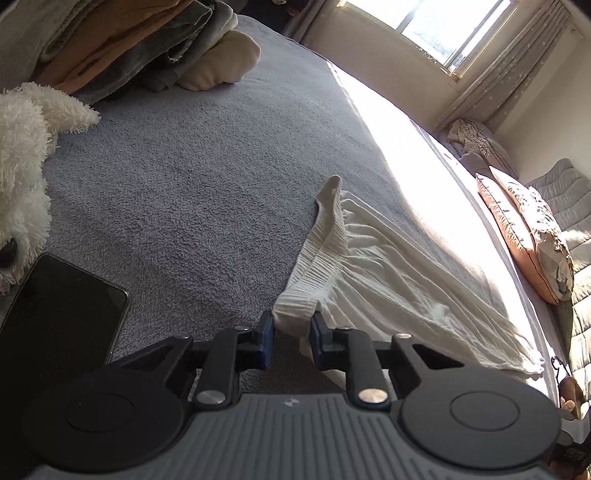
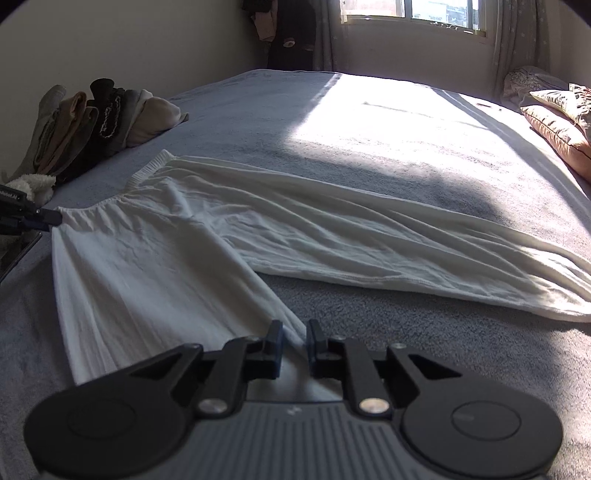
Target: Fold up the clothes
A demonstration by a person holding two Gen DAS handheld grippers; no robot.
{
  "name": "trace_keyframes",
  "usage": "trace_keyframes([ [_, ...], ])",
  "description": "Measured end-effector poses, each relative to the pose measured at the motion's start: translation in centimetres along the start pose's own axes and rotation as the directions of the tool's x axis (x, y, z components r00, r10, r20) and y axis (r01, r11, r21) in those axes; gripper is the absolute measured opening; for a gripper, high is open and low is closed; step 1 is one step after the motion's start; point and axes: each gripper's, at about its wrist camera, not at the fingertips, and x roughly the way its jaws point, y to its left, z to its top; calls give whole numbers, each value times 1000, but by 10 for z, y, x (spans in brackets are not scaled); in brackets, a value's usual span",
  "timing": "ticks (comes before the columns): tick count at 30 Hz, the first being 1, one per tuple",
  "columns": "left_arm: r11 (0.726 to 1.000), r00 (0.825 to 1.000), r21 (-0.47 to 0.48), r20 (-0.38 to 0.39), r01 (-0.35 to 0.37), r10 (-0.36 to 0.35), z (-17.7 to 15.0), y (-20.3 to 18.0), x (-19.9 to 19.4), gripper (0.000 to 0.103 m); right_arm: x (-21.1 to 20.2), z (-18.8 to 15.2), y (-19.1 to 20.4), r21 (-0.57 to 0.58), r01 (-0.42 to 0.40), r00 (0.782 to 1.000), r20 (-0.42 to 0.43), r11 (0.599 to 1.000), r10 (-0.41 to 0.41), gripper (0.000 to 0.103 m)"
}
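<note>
White trousers (image 2: 207,236) lie spread on a grey-blue bed (image 2: 332,122), the two legs fanning apart toward the right. My left gripper (image 1: 292,334) is shut on the near corner of the elastic waistband (image 1: 321,254); it also shows at the left edge of the right wrist view (image 2: 50,218). My right gripper (image 2: 294,349) is shut on the hem edge of the nearer trouser leg, low over the bed.
A pile of folded clothes (image 2: 92,125) sits at the bed's far left corner. A white plush toy (image 1: 26,155) and a black phone (image 1: 62,314) lie near my left gripper. Pillows (image 2: 557,125) line the right side. A window (image 2: 413,11) is behind.
</note>
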Motion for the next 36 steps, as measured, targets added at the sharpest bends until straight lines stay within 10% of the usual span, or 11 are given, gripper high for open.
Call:
trace_keyframes([
  [11,990,994,87,-4,-112,113,-11,4,3,20,-3,-5,18,-93,1,999,-43,996,-5,2],
  [20,987,992,103,-16,-126,129,-15,4,10,21,-28,-8,3,-76,138,990,27,987,-137,16],
  [30,985,989,102,-22,-141,144,-15,0,10,28,-55,-31,-49,49,231,972,-55,972,-229,37],
  [36,979,980,65,40,-196,193,-2,1,-5,49,-77,-35,-116,321,333,939,-32,887,-341,44],
])
